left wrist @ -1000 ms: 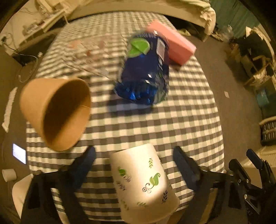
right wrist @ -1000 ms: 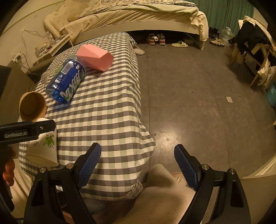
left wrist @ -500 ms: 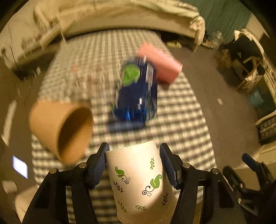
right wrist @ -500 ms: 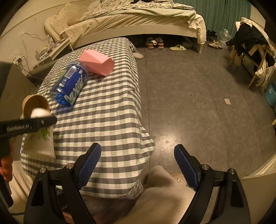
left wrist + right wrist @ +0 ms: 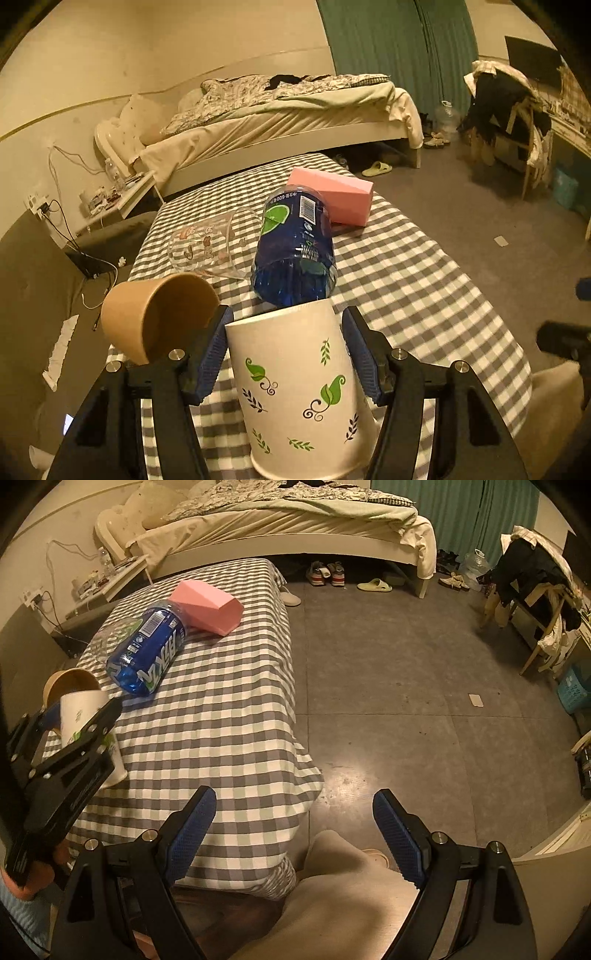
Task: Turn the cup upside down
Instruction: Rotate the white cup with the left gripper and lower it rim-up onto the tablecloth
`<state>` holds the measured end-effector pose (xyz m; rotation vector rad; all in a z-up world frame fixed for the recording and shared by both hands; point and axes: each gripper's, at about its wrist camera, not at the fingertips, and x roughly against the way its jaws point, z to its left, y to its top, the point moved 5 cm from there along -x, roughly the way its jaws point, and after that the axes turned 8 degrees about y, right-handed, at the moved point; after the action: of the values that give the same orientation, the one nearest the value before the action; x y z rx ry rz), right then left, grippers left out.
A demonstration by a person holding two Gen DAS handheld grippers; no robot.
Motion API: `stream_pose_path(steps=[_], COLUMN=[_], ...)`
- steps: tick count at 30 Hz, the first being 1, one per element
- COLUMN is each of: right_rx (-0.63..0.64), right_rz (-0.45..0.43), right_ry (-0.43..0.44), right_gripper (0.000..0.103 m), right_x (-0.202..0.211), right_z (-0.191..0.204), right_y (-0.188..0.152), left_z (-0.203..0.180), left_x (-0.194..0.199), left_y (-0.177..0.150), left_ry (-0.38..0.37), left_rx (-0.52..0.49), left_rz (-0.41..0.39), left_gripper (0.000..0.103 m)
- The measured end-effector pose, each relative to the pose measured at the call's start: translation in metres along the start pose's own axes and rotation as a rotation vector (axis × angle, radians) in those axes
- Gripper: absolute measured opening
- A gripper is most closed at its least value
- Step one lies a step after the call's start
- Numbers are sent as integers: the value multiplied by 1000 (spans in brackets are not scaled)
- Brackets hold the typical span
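A white paper cup [image 5: 299, 391] with green leaf prints sits between the blue pads of my left gripper [image 5: 286, 354]. The gripper is shut on it. The cup's closed base points away from me and its open rim points toward me and down. It is tilted and held over the near edge of the checked table [image 5: 424, 295]. In the right wrist view the cup [image 5: 83, 709] shows at far left in the left gripper. My right gripper [image 5: 293, 834] is open and empty, off the table's right side above the floor.
A brown paper cup [image 5: 155, 325] lies on its side just left of the white cup. A blue bottle [image 5: 295, 251], a clear glass cup [image 5: 207, 247] and a pink box [image 5: 336, 195] lie farther back. A bed [image 5: 295, 110] stands behind the table.
My left gripper closed on the white cup, lifted it and tilted up, so the view swung from the tabletop toward the room. The right gripper stayed open and nearly still.
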<state>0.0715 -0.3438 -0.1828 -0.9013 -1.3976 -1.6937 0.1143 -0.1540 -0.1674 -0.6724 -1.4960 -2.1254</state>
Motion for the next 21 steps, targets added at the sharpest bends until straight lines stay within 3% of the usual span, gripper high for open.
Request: stream_pose_path(steps=[5,17,21], right_rx=[5,19,13], right_rz=[-8,-16,-25], right_ry=[-4,-11,-8], right_gripper=[87,87,87], right_x=[3,11,17], right_z=[2,11,11], right_y=[3,0,1], left_z=[-3,-6,-4], left_x=[8,18,24], left_y=[-14,-35,-30], left_ry=[-60,-130,-120], left_rx=[24,37,46], left_rz=[60,102,94], left_gripper=[63,63,80])
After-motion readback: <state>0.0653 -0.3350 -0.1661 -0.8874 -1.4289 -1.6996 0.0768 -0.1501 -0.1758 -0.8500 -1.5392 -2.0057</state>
